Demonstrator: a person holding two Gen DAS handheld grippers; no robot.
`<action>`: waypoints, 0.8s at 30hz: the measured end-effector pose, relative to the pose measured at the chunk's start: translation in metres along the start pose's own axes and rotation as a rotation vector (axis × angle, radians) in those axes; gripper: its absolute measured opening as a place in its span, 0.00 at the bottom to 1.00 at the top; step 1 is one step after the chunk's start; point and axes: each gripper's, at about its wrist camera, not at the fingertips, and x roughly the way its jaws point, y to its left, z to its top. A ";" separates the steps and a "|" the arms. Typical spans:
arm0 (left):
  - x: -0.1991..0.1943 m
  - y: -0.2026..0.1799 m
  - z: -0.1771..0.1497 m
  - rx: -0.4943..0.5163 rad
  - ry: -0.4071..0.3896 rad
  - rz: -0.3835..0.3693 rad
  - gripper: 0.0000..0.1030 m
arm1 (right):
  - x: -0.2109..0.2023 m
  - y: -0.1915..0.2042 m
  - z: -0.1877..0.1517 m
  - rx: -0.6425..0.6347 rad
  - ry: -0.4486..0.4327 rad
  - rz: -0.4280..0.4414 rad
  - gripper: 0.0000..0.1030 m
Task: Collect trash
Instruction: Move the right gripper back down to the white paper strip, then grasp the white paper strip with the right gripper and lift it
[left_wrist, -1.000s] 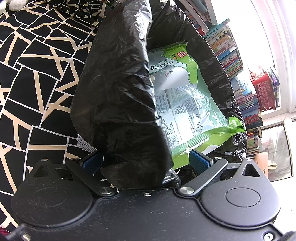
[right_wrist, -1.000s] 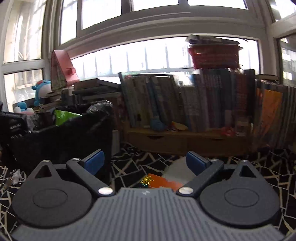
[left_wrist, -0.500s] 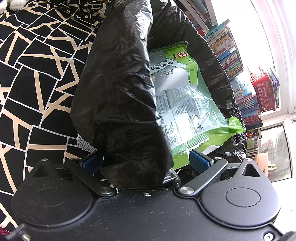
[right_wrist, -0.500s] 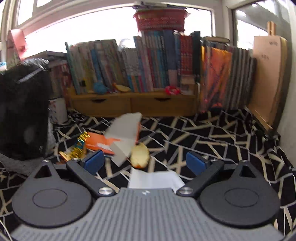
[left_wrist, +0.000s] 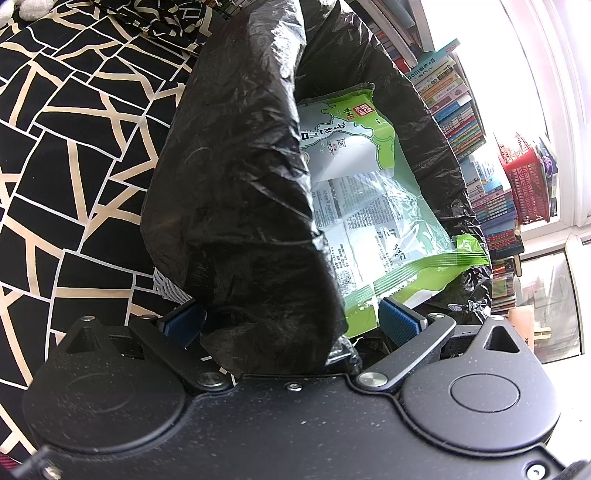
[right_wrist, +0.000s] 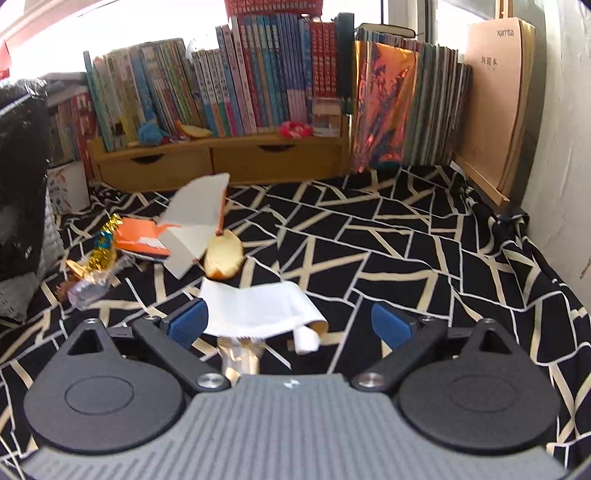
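Hovering with jaws apart over the paper (right_wrist: 255, 310) on the cloth (right_wrist: 406, 258), the right gripper (right_wrist: 288, 321) risks pinching fabric, while the left gripper (left_wrist: 291, 317), jaws spread around the bag (left_wrist: 236, 206) rim without clamping, could let it sag shut.

A black cloth with tan lines (right_wrist: 388, 258) covered the floor. On it, to the left, lay a white paper (right_wrist: 255, 310), a bread piece (right_wrist: 223, 256), an orange box (right_wrist: 142, 240) and shiny gold wrappers (right_wrist: 94, 258). A wooden shelf (right_wrist: 221, 162) stood far back.
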 end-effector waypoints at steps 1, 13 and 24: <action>0.000 0.000 0.000 0.000 0.000 0.000 0.97 | 0.000 -0.001 -0.002 -0.004 0.003 -0.005 0.96; 0.000 0.000 0.000 0.000 -0.002 -0.004 0.98 | 0.002 -0.020 -0.028 0.005 0.046 -0.036 0.91; 0.000 0.000 0.000 -0.009 -0.006 -0.004 0.98 | 0.027 -0.017 -0.008 0.060 0.064 0.086 0.88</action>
